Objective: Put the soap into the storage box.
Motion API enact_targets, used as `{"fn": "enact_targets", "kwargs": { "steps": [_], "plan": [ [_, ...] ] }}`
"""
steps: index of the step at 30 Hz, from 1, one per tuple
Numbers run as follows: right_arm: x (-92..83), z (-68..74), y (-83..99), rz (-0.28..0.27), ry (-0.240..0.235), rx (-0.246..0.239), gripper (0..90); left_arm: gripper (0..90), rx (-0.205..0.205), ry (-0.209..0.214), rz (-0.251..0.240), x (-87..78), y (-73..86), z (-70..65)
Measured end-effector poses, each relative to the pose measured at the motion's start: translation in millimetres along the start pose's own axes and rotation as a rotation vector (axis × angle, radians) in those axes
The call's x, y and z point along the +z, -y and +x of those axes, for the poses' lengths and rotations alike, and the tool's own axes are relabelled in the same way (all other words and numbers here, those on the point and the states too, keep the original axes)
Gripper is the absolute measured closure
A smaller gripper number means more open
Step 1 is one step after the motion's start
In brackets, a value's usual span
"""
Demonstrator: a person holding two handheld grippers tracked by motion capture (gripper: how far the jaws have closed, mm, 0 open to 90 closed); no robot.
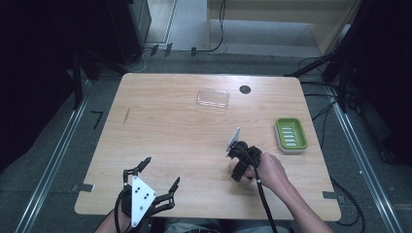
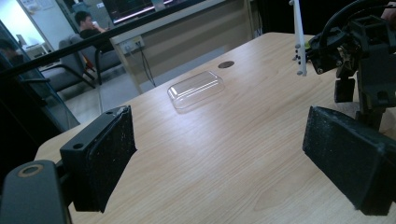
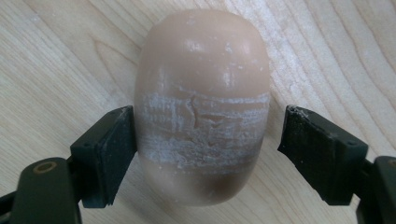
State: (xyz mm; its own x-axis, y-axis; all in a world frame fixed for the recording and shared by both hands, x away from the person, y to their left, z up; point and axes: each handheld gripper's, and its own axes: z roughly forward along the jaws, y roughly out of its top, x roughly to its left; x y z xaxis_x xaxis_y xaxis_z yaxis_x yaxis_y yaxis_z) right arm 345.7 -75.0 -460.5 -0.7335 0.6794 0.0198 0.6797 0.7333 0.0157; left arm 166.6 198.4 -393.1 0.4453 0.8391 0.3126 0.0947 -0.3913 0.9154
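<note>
Pale wooden table [image 1: 170,131] on a dark floor, no readable writing anywhere. Near left, the left gripper [image 1: 158,174] rests with jaws spread wide, nothing between them. Right of centre, the right gripper [image 1: 237,158] points down over a beige soap bar [image 3: 201,105]; left pad touching it, right pad just short. Farther right sits a green soap dish [image 1: 290,135]; at the far side, a clear plastic lid [image 1: 213,98].

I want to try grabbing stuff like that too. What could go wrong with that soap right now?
1. The soap bar is rounded and smooth. One pad of the right hand-held gripper is at its side while the other stands apart, so it might squirt out as the jaws close.
2. Its scuffed, cracked middle could crumble under hard squeezing.
3. The green soap dish sits well off, so a weak grip could drop the bar.
</note>
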Motion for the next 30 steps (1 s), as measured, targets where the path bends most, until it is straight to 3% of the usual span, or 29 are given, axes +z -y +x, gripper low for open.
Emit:
{"fn": "enact_targets", "kwargs": {
  "steps": [9, 30],
  "plan": [
    [1.9, 3.3, -2.0, 0.003, -0.008, -0.016, 32.0, 9.9, -0.002, -0.002, -0.002, -0.2, 0.1, 0.1],
    [-3.3, 4.8, -0.6, 0.011, 0.016, -0.030, 33.2, 10.0, -0.004, -0.003, -0.004, -0.5, 0.2, 0.6]
  ]
}}
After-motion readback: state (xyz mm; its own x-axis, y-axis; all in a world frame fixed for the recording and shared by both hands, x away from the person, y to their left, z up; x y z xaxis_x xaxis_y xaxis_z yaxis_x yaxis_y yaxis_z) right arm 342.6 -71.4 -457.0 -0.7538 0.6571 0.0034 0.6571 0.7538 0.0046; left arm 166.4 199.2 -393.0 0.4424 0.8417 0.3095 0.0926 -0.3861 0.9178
